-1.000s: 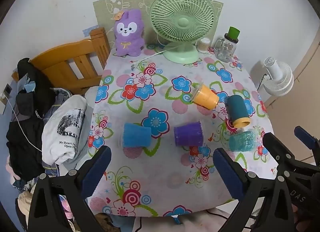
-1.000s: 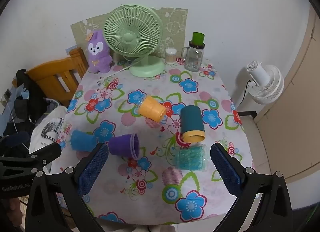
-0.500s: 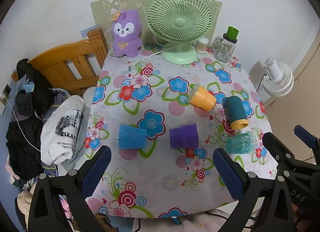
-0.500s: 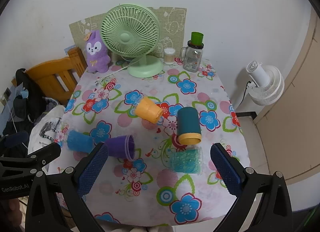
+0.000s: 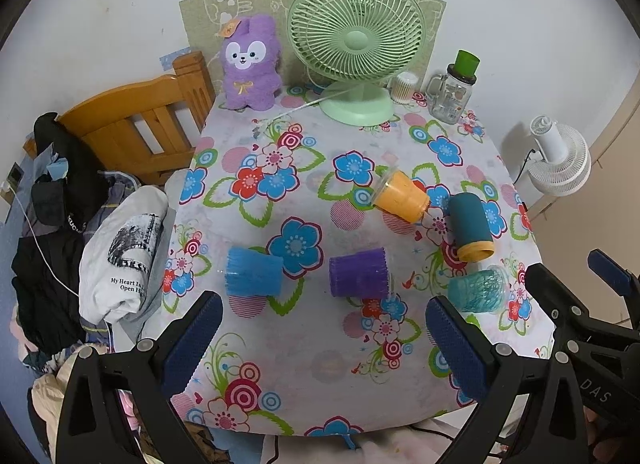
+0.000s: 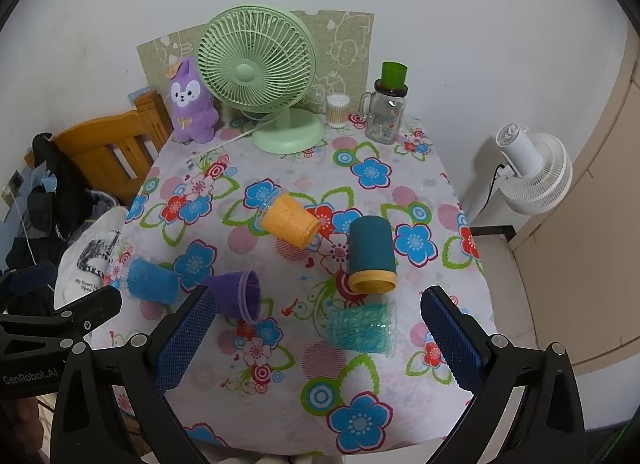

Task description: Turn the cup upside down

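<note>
We hold both grippers, left (image 5: 320,338) & right (image 6: 318,334), jaws wide open & empty, above the flowered counter (image 6: 400,388); the ribbed teal plastic cup (image 6: 362,327) lies on its side, axis crosswise, just ahead of the right gripper, the nearer one.

Left tool (image 5: 324,338) and right tool (image 6: 318,338), jaws wide apart.
</note>
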Action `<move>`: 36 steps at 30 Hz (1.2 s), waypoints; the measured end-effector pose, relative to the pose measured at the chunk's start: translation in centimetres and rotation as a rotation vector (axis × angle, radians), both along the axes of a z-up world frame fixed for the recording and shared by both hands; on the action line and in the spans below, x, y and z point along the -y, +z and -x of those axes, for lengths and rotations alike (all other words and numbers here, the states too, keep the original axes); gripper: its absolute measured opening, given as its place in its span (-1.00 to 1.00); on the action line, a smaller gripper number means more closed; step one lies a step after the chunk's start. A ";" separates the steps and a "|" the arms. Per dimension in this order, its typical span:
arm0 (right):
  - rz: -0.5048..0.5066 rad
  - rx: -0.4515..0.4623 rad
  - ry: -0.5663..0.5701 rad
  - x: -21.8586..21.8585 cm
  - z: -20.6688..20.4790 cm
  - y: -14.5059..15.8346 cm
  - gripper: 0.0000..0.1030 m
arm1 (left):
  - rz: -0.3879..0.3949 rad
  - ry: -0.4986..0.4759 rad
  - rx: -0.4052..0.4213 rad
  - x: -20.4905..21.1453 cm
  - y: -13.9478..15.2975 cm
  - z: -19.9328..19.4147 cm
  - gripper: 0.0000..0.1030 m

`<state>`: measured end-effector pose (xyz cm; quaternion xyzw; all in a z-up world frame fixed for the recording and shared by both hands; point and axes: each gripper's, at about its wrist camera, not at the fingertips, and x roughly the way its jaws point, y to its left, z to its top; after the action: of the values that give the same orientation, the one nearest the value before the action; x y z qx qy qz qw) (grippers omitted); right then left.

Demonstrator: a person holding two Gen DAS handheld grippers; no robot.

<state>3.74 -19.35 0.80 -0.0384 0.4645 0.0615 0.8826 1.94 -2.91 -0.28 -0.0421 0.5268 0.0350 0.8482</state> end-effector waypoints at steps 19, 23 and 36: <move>0.006 -0.046 0.059 1.8 -3.4 -1.5 1.00 | 0.013 0.031 -0.058 2.2 -1.9 -2.6 0.99; 0.012 -0.071 0.061 2.0 -4.5 -2.3 1.00 | 0.041 0.025 -0.087 2.4 -3.1 -3.5 0.99; 0.042 -0.179 0.009 2.5 -7.6 -8.2 1.00 | 0.114 -0.004 -0.236 2.3 -10.8 -7.0 1.00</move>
<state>11.36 -21.83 -7.35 -0.0532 0.5425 0.0590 0.8363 8.94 -5.20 -11.07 -0.0847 0.6243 0.0079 0.7765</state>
